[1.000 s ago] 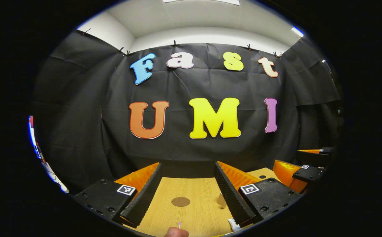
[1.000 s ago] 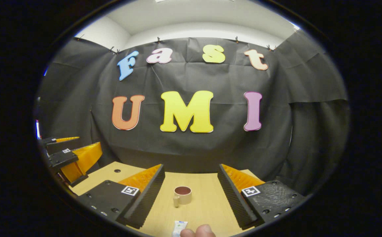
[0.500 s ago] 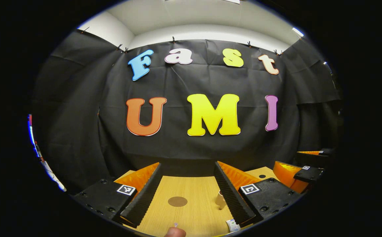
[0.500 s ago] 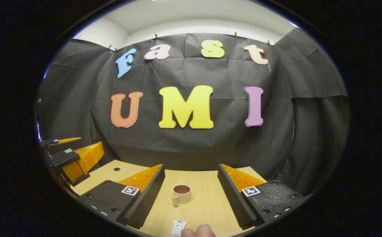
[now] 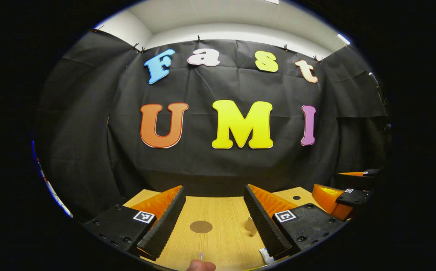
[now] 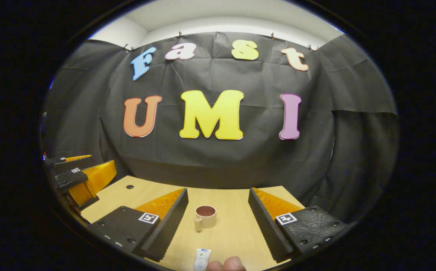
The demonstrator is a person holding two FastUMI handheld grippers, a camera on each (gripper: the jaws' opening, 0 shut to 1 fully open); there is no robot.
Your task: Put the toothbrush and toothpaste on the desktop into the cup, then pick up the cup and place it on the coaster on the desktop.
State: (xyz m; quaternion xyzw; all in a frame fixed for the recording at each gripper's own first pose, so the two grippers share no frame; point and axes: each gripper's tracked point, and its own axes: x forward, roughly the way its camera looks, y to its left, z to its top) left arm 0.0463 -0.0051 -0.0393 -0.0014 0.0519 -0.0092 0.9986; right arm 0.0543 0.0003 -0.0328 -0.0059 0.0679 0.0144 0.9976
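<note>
Both grippers hovering spread over the counter [image 6: 236, 226], nothing picked up yet.

I am seeing the cup [image 6: 205, 216] upright, dead ahead of the right gripper [image 6: 218, 222]; the toothpaste [image 6: 201, 259] is lying nearer, lengthwise toward it. The left gripper [image 5: 214, 218] is facing the coaster [image 5: 201, 226], toothbrush [image 5: 201, 256] tip just below. I am judging right nearer the tube.

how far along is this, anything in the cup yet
Nothing looks done. The cup stands empty on the desktop, away from the coaster. The toothpaste lies flat below the right claw, and the toothbrush tip shows below the left claw. Both claws are open, holding nothing. Everything is left: load both items, then move the cup.
</note>
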